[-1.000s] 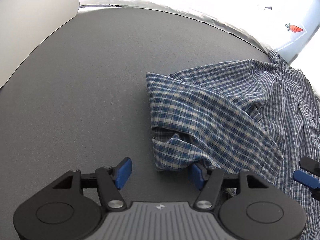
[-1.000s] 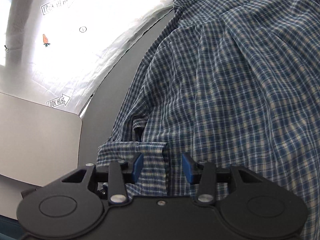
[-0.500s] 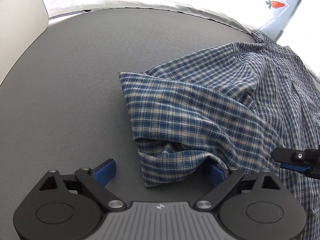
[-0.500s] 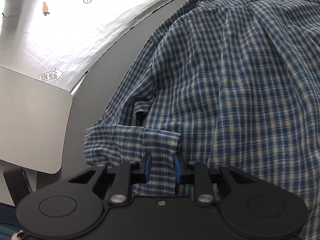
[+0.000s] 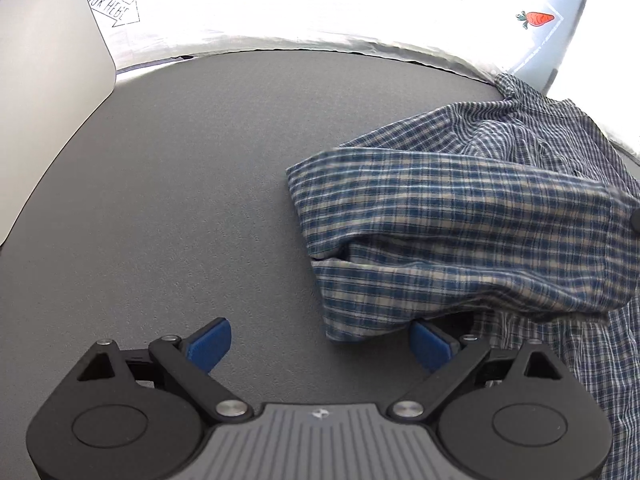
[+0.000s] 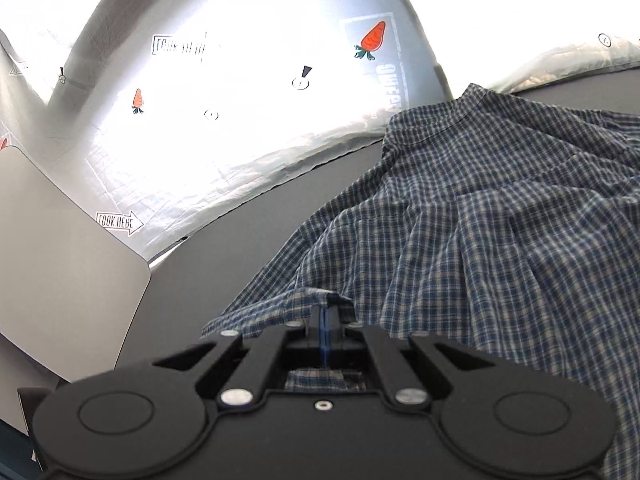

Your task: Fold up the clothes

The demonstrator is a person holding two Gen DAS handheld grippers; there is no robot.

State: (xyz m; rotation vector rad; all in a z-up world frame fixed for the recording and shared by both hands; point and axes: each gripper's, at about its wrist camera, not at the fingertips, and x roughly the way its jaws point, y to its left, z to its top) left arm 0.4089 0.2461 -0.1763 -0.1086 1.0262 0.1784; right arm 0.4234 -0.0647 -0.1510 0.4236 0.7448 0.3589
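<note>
A big dark grey table fills most of both views. Behind it hangs a shiny white sheet with little orange carrots and arrow signs that say "LOOK HERE" printed on it. A flat pale grey board stands at the left side of the table, in front of the sheet.

The blue and white checked shirt lies on the right part of the table, crumpled and full of folds. Its far end reaches the back edge of the table, close to the sheet. One part of it — the sleeve — is lifted and stretched across the rest of the shirt, and it looks a bit blurry in the left view. The end of that sleeve hangs down near the left tongs.

The left gripper points down at the table with its blue pads spread wide apart. Nothing is squeezed between them. The right pad sits just beside the hanging corner of the sleeve, partly tucked under it, and the left pad is over bare table.

The right gripper is clenched tight — its blue pads are pressed together with a fold of the shirt's edge pinched between them. The cloth rises up in a small peak where the pads hold it, and more checked cloth shows under the tongs.
</note>
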